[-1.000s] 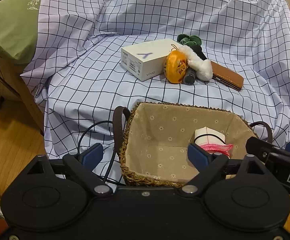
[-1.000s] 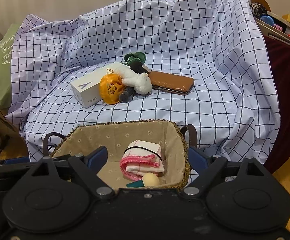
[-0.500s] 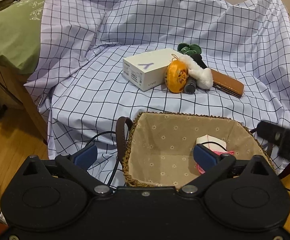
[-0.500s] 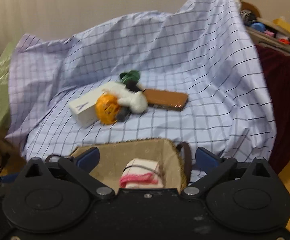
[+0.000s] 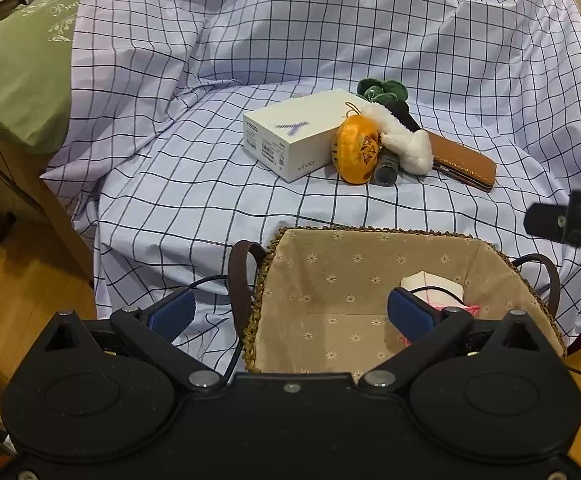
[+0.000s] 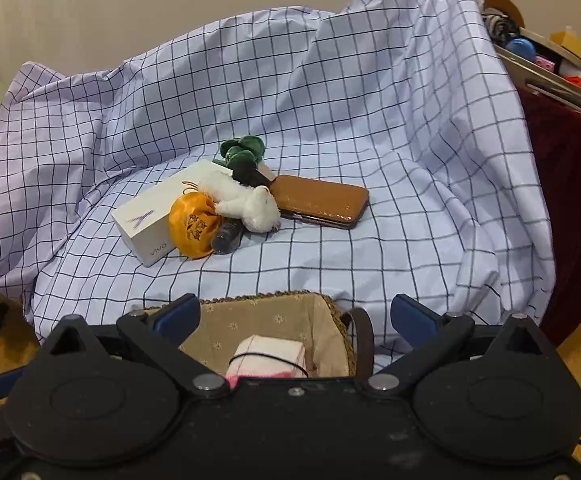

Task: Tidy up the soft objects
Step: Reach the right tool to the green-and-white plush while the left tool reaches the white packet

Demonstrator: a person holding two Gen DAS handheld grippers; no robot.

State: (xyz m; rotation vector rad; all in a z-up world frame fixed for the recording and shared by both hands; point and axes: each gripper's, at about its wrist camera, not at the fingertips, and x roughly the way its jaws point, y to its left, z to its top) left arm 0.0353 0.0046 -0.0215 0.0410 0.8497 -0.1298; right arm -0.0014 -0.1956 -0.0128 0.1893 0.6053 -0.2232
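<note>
A woven basket [image 5: 410,236] [image 6: 266,300] with a beige flowered lining sits at the front of the checked sheet. A folded white and pink cloth [image 5: 430,286] [image 6: 270,356] bound by a black band lies in it. Farther back lie an orange pouch [image 5: 356,148] [image 6: 192,226], a white plush toy [image 5: 402,140] [image 6: 246,204] and a green plush [image 5: 382,90] [image 6: 242,150]. My left gripper [image 5: 290,312] stands open over the basket's left rim. My right gripper [image 6: 296,314] stands open above the basket's right side. Neither holds anything.
A white phone box [image 5: 290,136] [image 6: 154,216], a dark bottle [image 5: 386,168] [image 6: 226,236] and a brown leather case [image 5: 462,160] [image 6: 318,204] lie among the soft things. A green cushion [image 5: 18,80] is at left, a cluttered shelf [image 6: 550,60] at right. A black cable [image 5: 218,280] runs beside the basket.
Both grippers' jaws have spread wider. The right gripper has risen and drawn back from the basket, so less of its inside shows. The left gripper has hardly moved.
</note>
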